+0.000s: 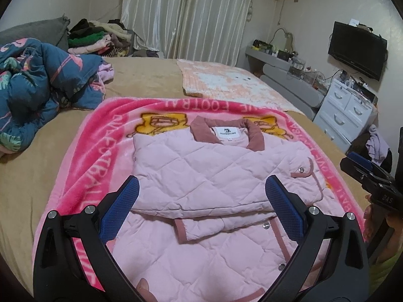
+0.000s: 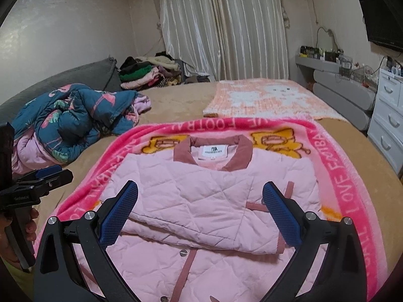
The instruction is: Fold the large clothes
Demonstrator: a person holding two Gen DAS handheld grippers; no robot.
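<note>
Pink quilted fabric marks the jacket [image 1: 214, 176], which is laid flat on a bright pink football blanket [image 1: 95, 136] spread over the tan bed [image 1: 32, 166], its dusty-rose collar [image 2: 214, 151] turned away from the cameras and both sleeves folded across the chest. The left hand-held gripper [image 1: 201, 206] is held above the jacket's lower half with its blue pads spread wide, nothing between them. The right hand-held gripper [image 2: 200, 209] is likewise spread and empty; contact with the cloth cannot be judged with certainty.

Dim warm indoor light, soft shadows, fisheye-bent dark corners, mild blur
</note>
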